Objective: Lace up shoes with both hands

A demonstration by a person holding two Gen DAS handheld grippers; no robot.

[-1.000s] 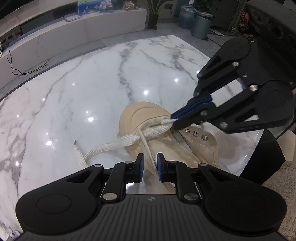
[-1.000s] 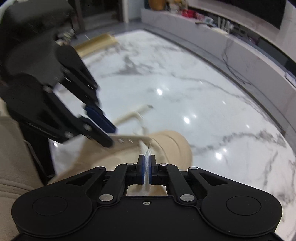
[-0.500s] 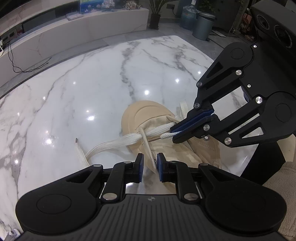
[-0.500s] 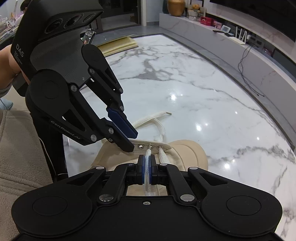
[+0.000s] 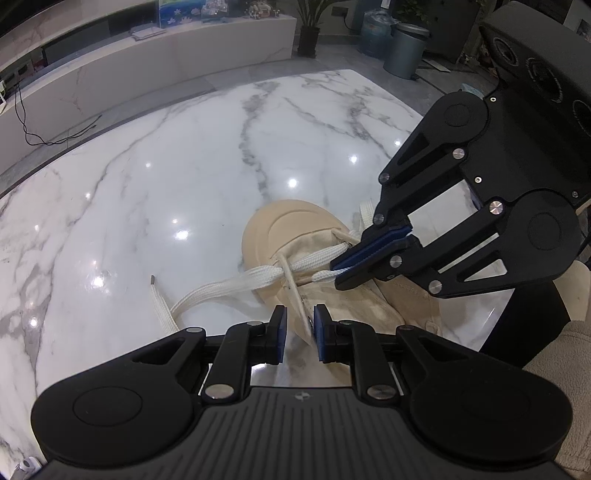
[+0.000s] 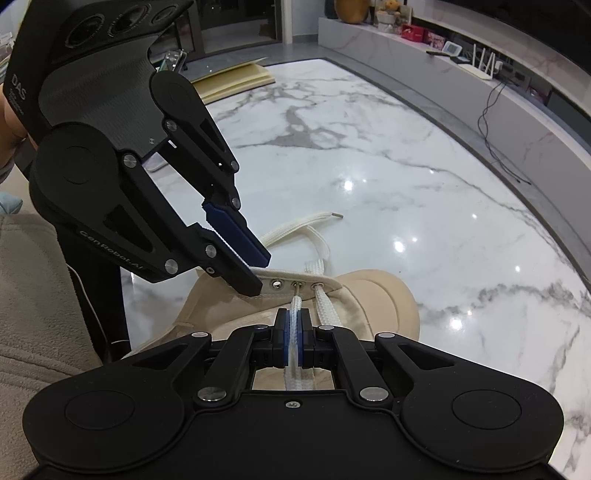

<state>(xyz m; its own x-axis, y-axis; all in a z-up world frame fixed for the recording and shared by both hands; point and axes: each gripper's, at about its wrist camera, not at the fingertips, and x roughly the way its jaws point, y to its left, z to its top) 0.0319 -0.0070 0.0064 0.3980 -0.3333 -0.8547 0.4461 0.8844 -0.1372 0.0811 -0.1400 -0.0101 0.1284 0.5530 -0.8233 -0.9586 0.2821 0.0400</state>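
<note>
Beige shoe (image 6: pixel 354 295) rests on the marble table (image 5: pixel 184 166), toe far. Right gripper (image 6: pixel 294 328) fingers pinch the white lace (image 6: pixel 295 306) near its eyelet; left gripper (image 5: pixel 298 332) fingers stand spread over the tongue. Lace looks soft and limp, best gripped near its stiff tip

A white marble table (image 5: pixel 184 177) with grey veins fills the middle, glossy with lamp reflections. Beyond it runs a long pale counter (image 5: pixel 110 74) — a black cable (image 5: pixel 40 133) trails down its front. Far right stand a grey bin (image 5: pixel 404 50) and a potted plant (image 5: pixel 308 33).
</note>
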